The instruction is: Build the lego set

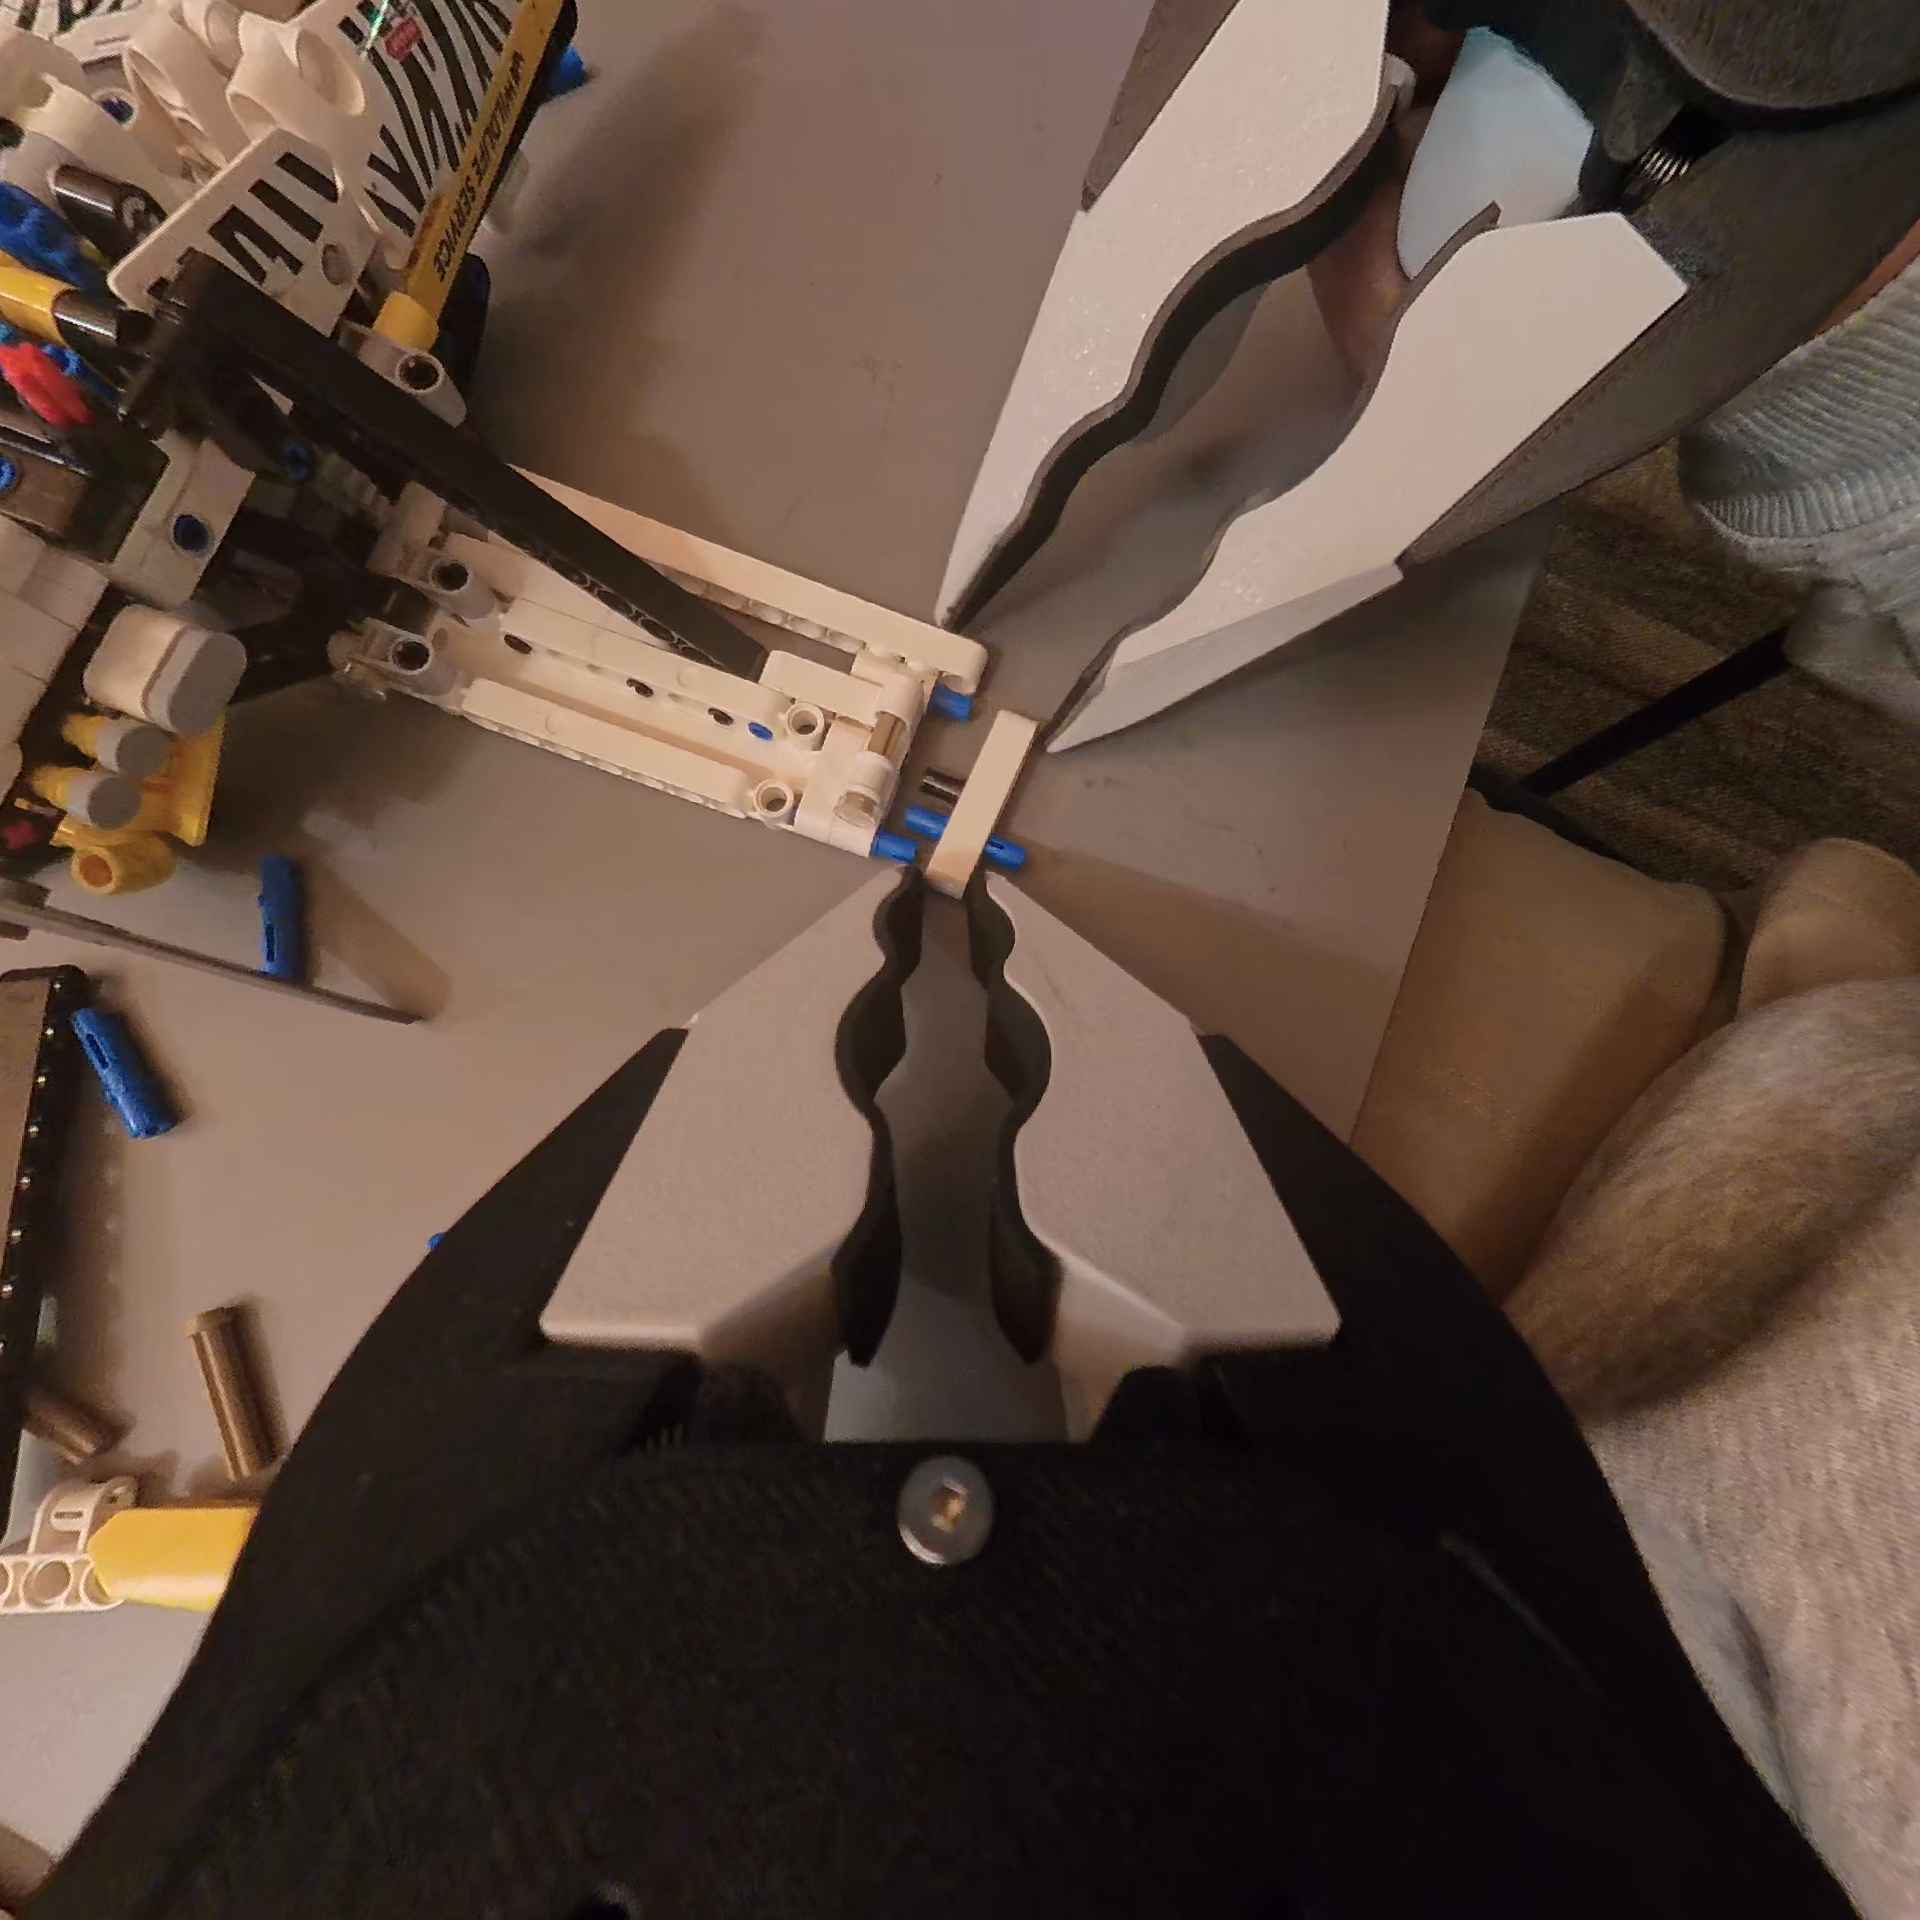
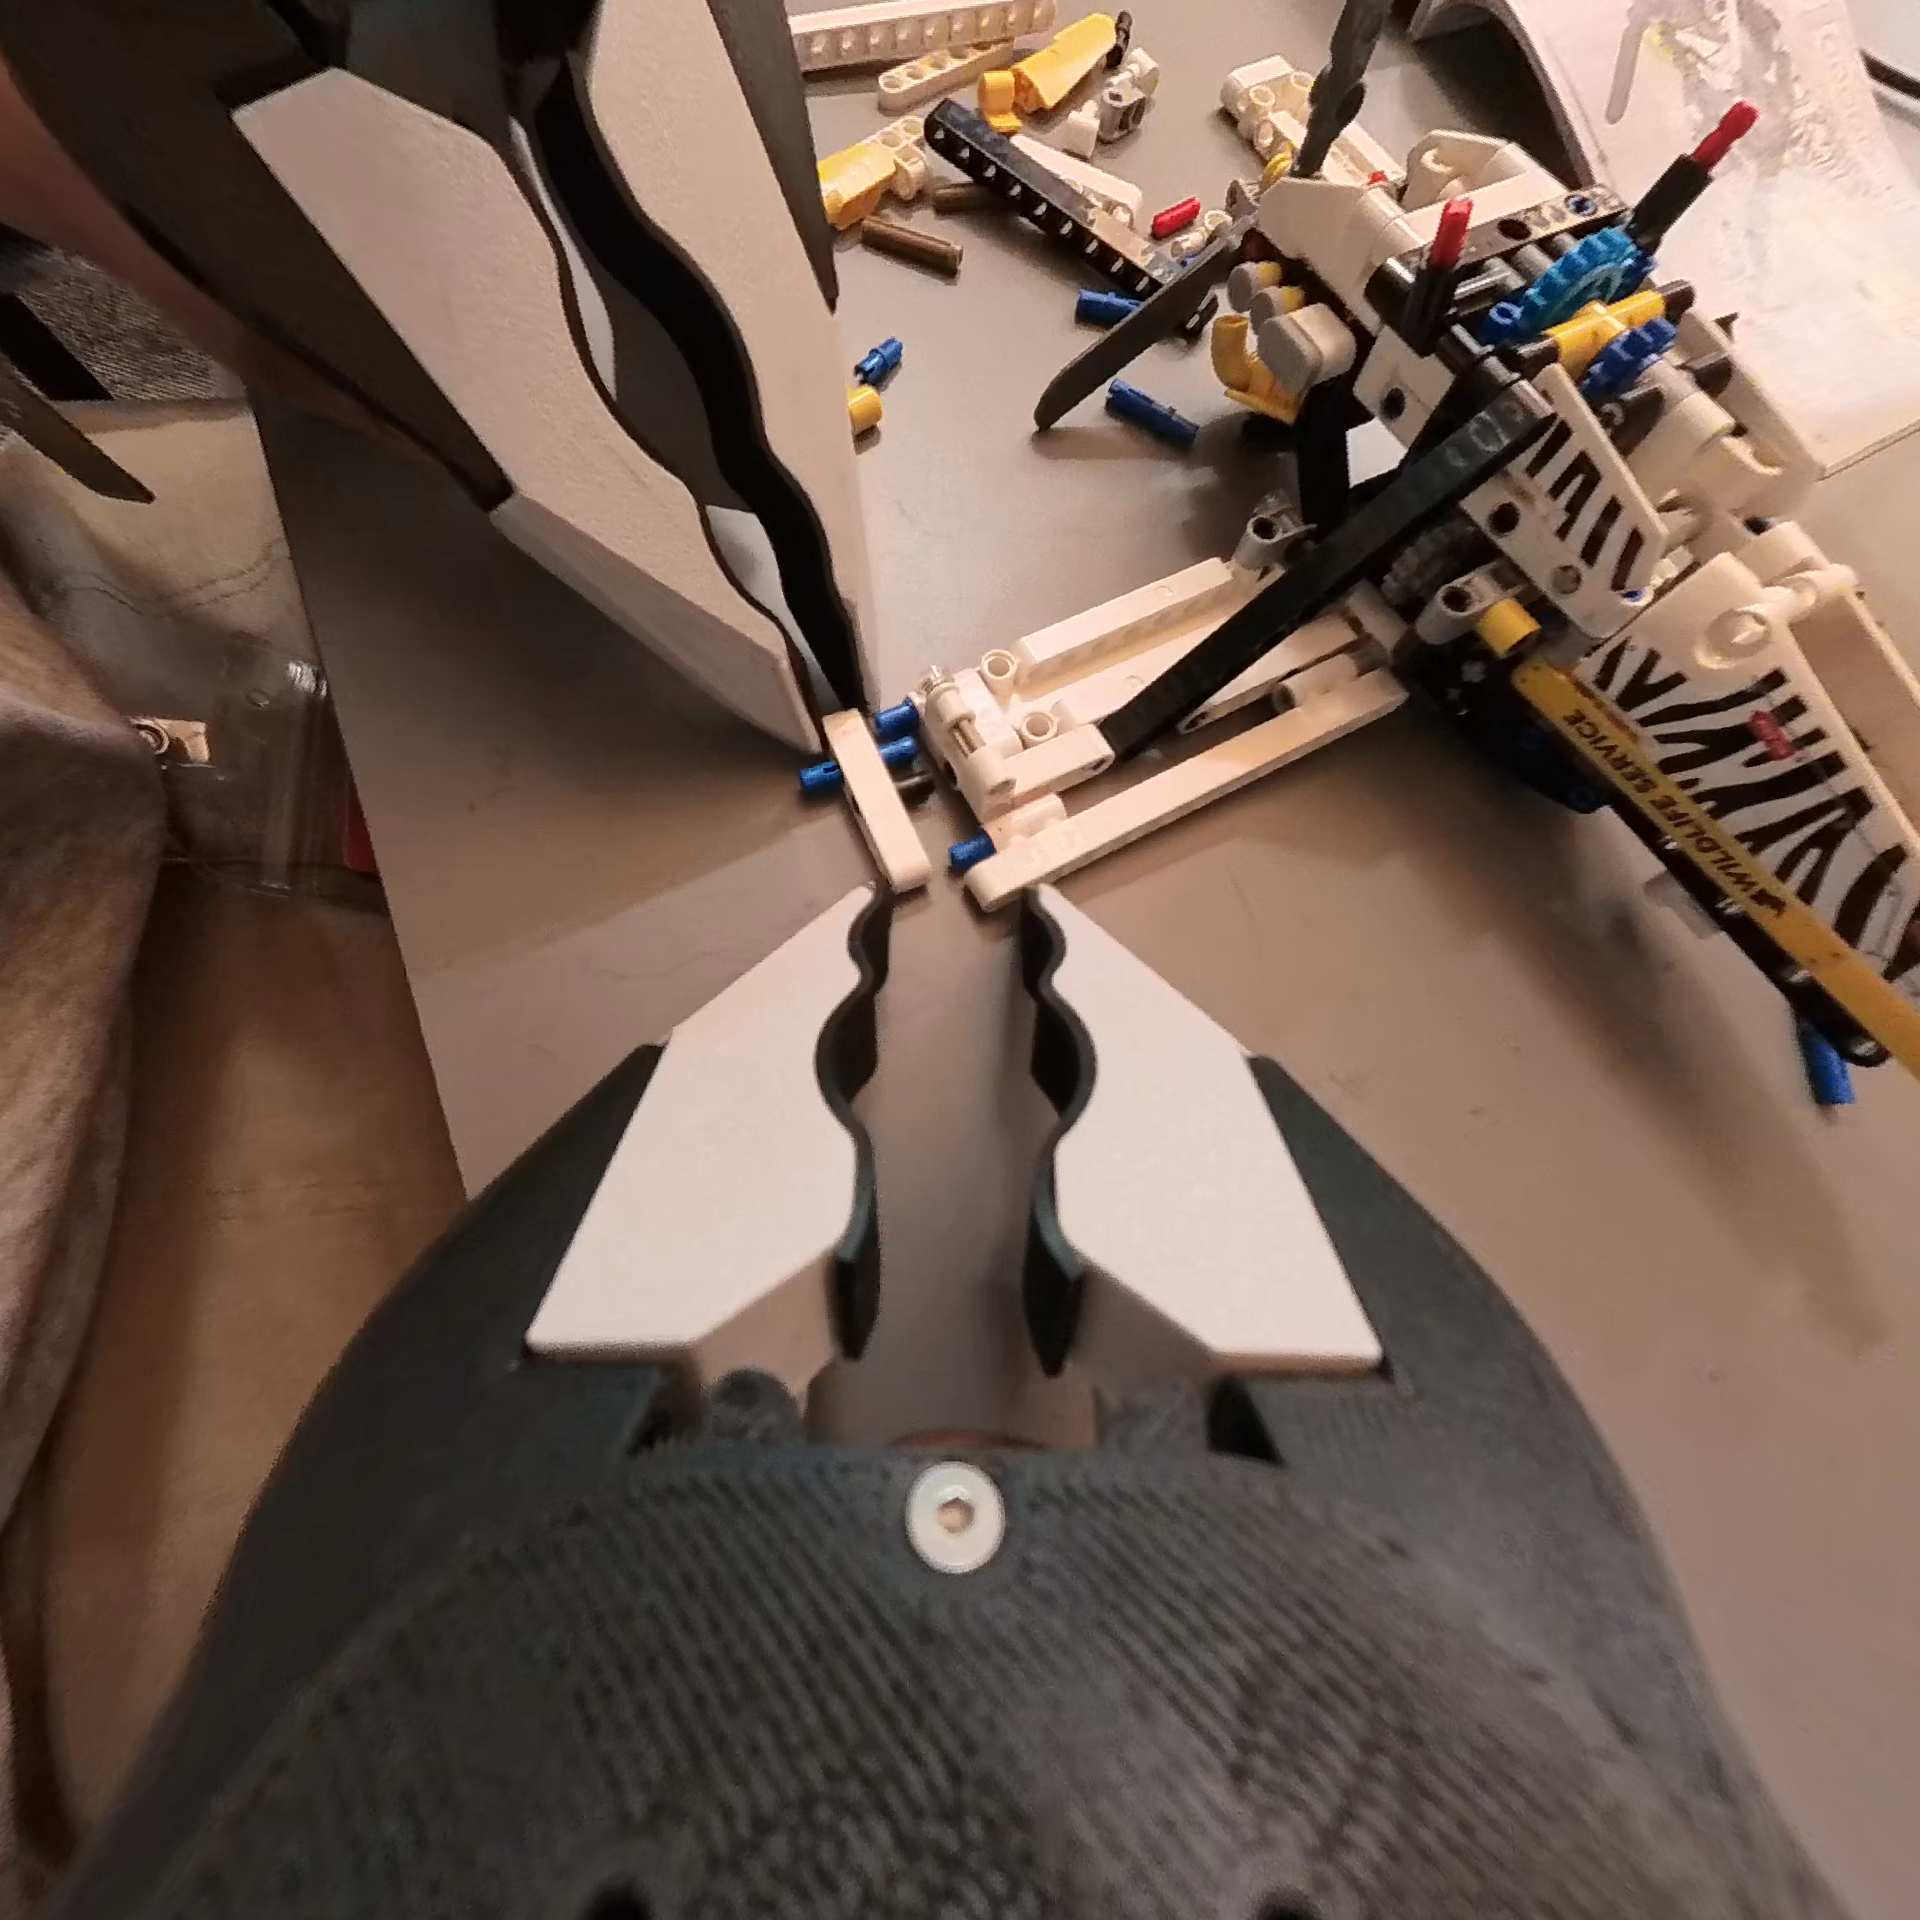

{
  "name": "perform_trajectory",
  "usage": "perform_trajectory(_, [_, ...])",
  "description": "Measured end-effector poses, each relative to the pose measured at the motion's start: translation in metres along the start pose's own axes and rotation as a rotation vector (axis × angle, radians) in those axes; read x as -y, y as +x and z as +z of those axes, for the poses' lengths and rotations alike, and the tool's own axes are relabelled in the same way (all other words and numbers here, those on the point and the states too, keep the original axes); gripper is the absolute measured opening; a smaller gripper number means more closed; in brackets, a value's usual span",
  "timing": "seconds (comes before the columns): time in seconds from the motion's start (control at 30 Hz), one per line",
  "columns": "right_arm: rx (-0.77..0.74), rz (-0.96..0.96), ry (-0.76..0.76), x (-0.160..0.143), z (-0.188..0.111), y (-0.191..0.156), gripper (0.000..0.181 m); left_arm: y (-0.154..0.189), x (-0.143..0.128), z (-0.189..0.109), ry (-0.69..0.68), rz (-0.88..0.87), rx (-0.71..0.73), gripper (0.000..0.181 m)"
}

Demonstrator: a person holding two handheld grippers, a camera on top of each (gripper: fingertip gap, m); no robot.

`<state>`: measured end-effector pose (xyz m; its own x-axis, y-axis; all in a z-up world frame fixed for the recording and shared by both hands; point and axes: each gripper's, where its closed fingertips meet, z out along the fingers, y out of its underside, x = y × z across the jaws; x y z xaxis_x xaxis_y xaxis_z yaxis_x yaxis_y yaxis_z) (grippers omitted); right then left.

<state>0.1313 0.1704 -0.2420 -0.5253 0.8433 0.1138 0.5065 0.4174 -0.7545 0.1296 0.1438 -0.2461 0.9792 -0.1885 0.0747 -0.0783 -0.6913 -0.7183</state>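
Short white beam (image 1: 979, 802) sits at model's (image 2: 1455, 499) tail end, near table edge (image 1: 1475, 665), half on blue pins (image 1: 925, 821). Left gripper (image 1: 943, 878) pinched on its end; right gripper (image 2: 961, 904) fingers apart, holding nothing. Beam's light, stiff, slick; grab flat faces so pins won't skew.

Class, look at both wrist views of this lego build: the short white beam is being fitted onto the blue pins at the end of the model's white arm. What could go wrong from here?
1. The short white beam sits skewed on the blue pins; pushing now might jam it or bend a pin.
2. The left gripper pinches only the beam's corner, so it may slip.
3. The beam is near the table edge; if dropped, it could fall off.
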Motion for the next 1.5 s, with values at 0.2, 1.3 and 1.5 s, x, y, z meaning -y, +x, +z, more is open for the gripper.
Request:
perform_trajectory(0.2, [0.012,-0.009,0.01,0.001,-0.001,-0.002,0.03,0.004,0.0,0.0,-0.002,0.018,-0.013,0.006])
perform_trajectory(1.3, [0.2,0.007,0.09,0.011,-0.014,-0.036,0.027,0.006,0.005,-0.005,0.049,-0.01,-0.062,0.008])
perform_trajectory(1.5, [0.118,-0.044,0.139,0.018,-0.015,-0.024,0.042,0.016,0.002,-0.009,0.055,-0.046,-0.074,0.024])
